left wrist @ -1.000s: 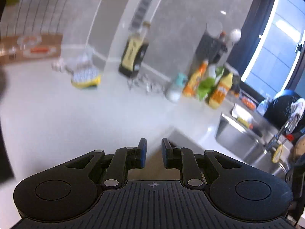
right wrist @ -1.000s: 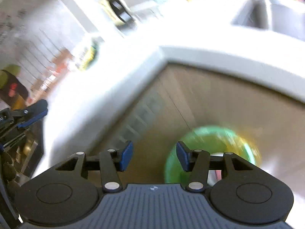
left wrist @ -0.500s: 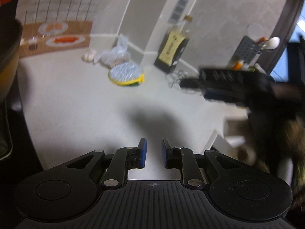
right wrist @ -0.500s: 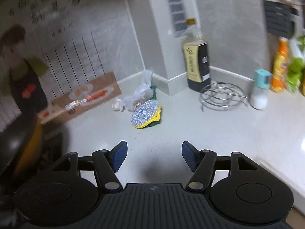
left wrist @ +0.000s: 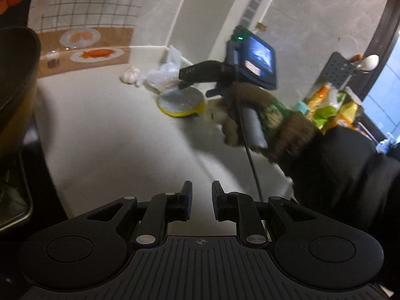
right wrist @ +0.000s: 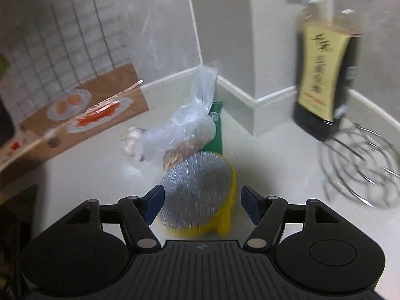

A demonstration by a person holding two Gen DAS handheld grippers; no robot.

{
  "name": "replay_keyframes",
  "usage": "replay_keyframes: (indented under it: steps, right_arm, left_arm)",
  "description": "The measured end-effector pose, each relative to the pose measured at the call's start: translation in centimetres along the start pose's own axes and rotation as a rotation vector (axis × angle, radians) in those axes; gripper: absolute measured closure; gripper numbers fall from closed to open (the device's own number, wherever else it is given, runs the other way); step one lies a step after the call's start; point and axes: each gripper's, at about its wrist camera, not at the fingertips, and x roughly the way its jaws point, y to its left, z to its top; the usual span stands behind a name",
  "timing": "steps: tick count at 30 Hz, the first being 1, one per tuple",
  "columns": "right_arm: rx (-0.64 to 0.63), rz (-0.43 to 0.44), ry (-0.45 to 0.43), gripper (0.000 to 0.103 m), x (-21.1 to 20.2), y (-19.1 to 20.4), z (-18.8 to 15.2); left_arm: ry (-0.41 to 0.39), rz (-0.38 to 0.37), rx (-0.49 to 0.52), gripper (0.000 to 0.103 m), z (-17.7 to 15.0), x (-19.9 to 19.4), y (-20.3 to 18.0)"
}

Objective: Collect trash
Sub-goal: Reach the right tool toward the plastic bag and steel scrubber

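Note:
A round yellow cup with a silver foil lid (right wrist: 198, 190) lies on the white counter, between my right gripper's (right wrist: 202, 198) open fingers. Behind it are a clear plastic bag (right wrist: 185, 127), a green wrapper (right wrist: 216, 127) and a garlic bulb (right wrist: 131, 138). In the left wrist view the cup (left wrist: 181, 98) lies far ahead, with the right gripper (left wrist: 186, 77) over it, held by a gloved hand. My left gripper (left wrist: 202, 198) is nearly closed and empty, low over the counter (left wrist: 112, 135).
A dark sauce bottle (right wrist: 325, 75) and a wire trivet (right wrist: 362, 165) stand at right. A brown placemat board (right wrist: 75, 115) leans on the tiled wall at left. A dark pan (left wrist: 15, 75) is at the left edge. Colourful bottles (left wrist: 330, 107) stand far right.
My right gripper has moved forward across the counter to the foil-lidded cup, which now lies between its fingers. The left gripper has hardly moved and stays nearly closed.

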Motion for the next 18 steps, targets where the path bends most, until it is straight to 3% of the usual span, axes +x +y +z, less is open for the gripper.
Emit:
replay_keyframes:
  steps: [6,8,9,12,14,16,18]
  right_arm:
    - [0.029,0.050,-0.033,0.034,4.9,0.7,3.9]
    - [0.049,0.065,-0.024,0.028,6.3,0.7,5.2]
    - [0.046,0.061,0.000,0.024,7.4,0.8,5.7]
    - [0.014,0.032,0.112,0.024,10.6,0.8,5.9]
    - [0.005,0.039,0.113,0.029,10.6,0.6,5.1]
    - [-0.049,0.057,0.117,0.049,9.7,0.6,3.9]
    - [-0.114,0.073,0.119,0.059,8.1,0.7,2.4]
  left_arm:
    - [0.048,0.039,-0.013,0.083,-0.2,1.3,0.3]
    - [0.052,0.056,-0.024,0.083,-0.1,1.5,0.4]
    - [0.051,0.057,-0.035,0.083,0.0,1.5,0.6]
    - [0.038,0.077,-0.043,0.083,0.2,1.3,1.0]
    - [0.034,0.080,-0.066,0.083,0.3,1.4,1.4]
    - [0.033,0.076,-0.086,0.084,0.4,1.7,1.6]
    - [0.032,0.059,-0.099,0.083,0.5,2.1,1.6]
